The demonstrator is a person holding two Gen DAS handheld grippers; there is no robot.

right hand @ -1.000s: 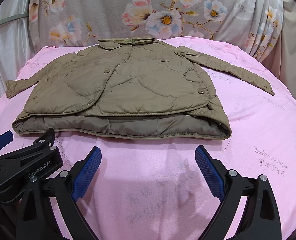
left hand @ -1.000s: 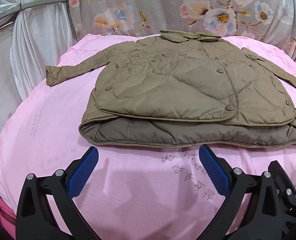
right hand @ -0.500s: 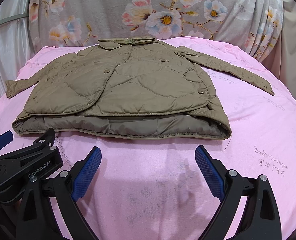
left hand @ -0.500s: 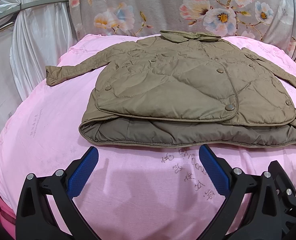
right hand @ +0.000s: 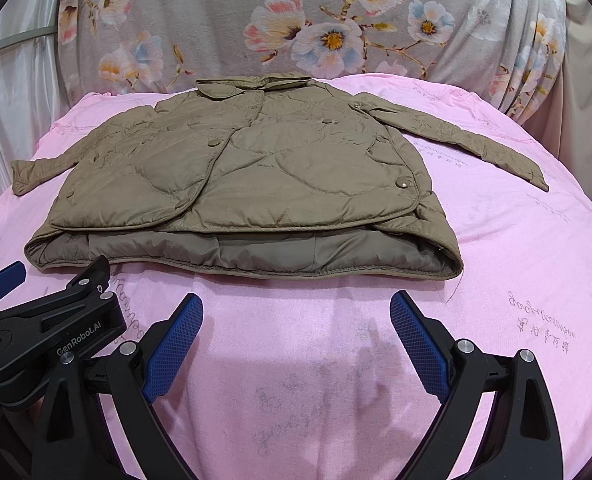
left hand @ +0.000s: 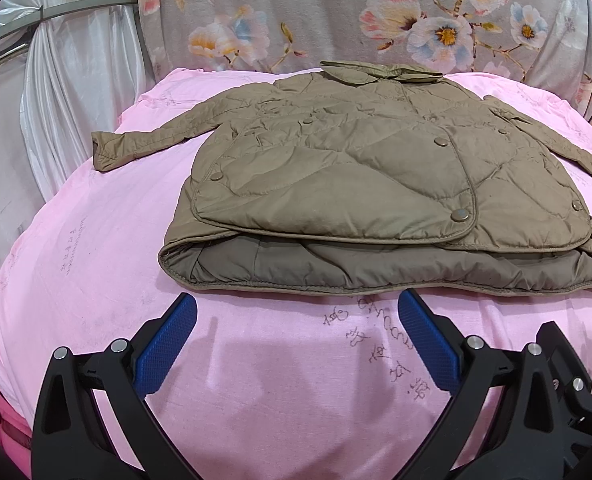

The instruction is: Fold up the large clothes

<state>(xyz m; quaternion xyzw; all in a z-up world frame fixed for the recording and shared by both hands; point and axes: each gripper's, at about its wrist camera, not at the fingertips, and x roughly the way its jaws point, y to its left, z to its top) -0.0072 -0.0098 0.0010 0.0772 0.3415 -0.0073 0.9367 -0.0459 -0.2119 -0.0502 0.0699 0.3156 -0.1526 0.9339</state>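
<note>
An olive quilted jacket [left hand: 360, 184] lies face up on the pink sheet [left hand: 95, 280], collar at the far side, hem nearest me. Both sleeves are spread out sideways. It also shows in the right wrist view [right hand: 255, 176]. My left gripper [left hand: 296, 312] is open and empty, just short of the hem's left half. My right gripper [right hand: 296, 312] is open and empty, just short of the hem's right half. The left gripper's body [right hand: 43, 328] shows at the lower left of the right wrist view.
A floral grey cloth [right hand: 316, 20] hangs behind the surface. White curtains [left hand: 55, 100] hang at the left. The pink sheet [right hand: 516, 280] drops away at its rounded edges and bears scribbled writing [left hand: 376, 336].
</note>
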